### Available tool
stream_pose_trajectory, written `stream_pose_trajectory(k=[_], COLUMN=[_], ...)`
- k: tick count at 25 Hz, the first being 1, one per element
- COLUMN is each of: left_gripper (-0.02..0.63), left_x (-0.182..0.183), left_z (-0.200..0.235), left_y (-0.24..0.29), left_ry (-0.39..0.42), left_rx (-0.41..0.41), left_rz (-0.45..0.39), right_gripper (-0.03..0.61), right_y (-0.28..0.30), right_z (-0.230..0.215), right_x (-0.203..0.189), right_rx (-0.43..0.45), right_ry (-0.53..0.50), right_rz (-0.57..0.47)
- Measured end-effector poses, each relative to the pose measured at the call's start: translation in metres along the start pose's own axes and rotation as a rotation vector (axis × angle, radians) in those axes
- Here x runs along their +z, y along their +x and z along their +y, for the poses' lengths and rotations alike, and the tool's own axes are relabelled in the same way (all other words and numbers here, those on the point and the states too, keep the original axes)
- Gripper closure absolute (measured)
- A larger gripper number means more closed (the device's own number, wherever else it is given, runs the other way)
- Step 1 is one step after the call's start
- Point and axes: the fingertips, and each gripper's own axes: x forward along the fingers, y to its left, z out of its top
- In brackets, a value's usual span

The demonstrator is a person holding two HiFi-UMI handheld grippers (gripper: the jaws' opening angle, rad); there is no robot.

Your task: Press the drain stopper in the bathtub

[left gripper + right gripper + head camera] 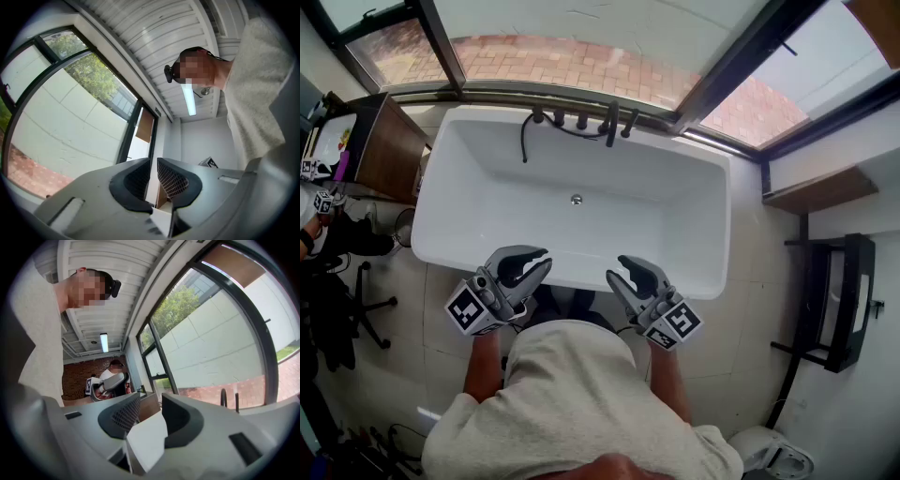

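The white bathtub (703, 234) lies straight ahead below me. Its small round metal drain stopper (577, 200) sits in the middle of the tub floor. My left gripper (539, 262) and right gripper (617, 270) hang side by side over the tub's near rim, well short of the stopper. Both point up and away from the tub. In the left gripper view the left gripper (153, 164) has its jaws slightly apart with nothing between them. In the right gripper view the right gripper (151, 401) stands open and empty. Neither gripper view shows the stopper.
Black taps (581, 120) and a black hose (525, 141) line the tub's far rim under the window. A wooden cabinet (389, 145) stands at the left, a black rack (839, 300) at the right. Another person (323, 234) is at the left edge.
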Motion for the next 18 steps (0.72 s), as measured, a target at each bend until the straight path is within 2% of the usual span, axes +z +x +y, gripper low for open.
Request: stream_pose_trajectory(k=[5, 8, 10, 12, 14, 16, 18], left_gripper=[0.572, 0.574, 0.575, 0.597, 0.600, 0.601, 0.601], left_x=[-0.054, -0.108, -0.154, -0.207, -0.263, -0.308, -0.351], left_z=[0.054, 0.089, 0.112, 0.132, 0.144, 0.149, 0.152], left_y=[-0.021, -0.039, -0.057, -0.073, -0.089, -0.097, -0.100], left_ry=[-0.087, -0.067, 0.038, 0.201, 0.313, 0.367, 0.405], left_rx=[0.149, 0.263, 0.340, 0.414, 0.475, 0.472, 0.434], left_rz=[0.019, 0.086, 0.192, 0.362, 0.524, 0.584, 0.634], right_gripper=[0.416, 0.416, 0.416, 0.416, 0.416, 0.416, 0.416], right_y=[0.012, 0.022, 0.032, 0.042, 0.050, 0.058, 0.066], right_z=[-0.040, -0.058, -0.066, -0.078, -0.096, -0.114, -0.136], right_x=[-0.064, -0.113, -0.147, -0.178, -0.211, -0.244, -0.280], right_rx=[-0.041, -0.041, -0.034, -0.018, -0.004, 0.000, 0.007], right_ry=[0.083, 0.139, 0.174, 0.188, 0.186, 0.181, 0.169], right_rz=[0.123, 0.211, 0.268, 0.320, 0.385, 0.447, 0.507])
